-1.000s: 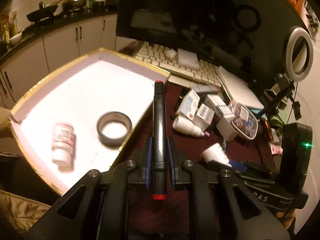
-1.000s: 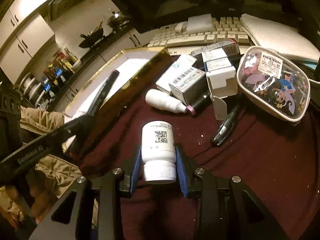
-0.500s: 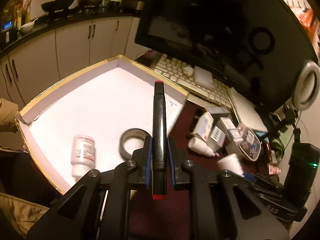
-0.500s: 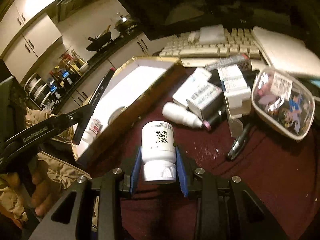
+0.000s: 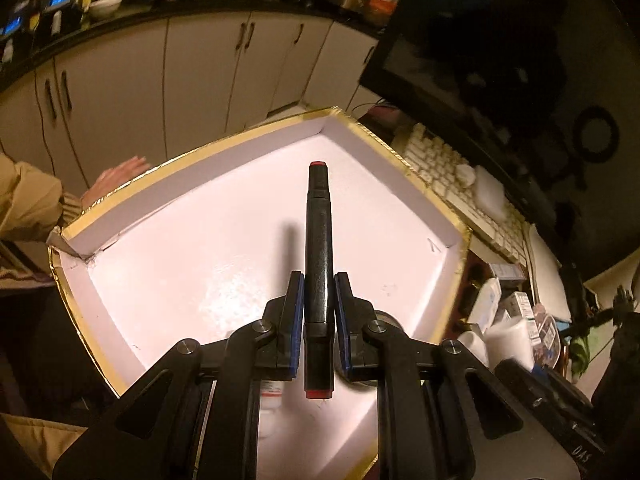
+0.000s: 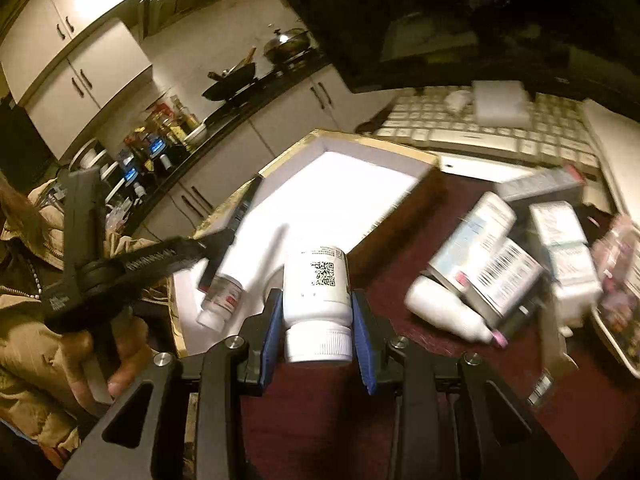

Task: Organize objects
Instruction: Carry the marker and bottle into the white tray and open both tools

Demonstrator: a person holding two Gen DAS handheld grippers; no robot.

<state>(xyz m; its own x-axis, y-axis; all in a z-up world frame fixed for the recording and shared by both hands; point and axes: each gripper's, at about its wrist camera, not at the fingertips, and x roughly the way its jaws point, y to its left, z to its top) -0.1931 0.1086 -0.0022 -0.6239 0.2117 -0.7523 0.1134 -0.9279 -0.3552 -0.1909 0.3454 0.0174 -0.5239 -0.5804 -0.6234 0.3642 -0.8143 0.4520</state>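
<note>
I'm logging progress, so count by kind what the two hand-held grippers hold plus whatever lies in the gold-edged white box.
White plastic pill bottles: 2, one held, one in the gold-edged white box
Black marker with red ends: 1, held
Grey tape roll, mostly hidden: 1
Total: 4

Boxes (image 6: 496, 276) blurred, labels unreadable; tape roll (image 5: 386, 320) perhaps behind jaws.
</note>
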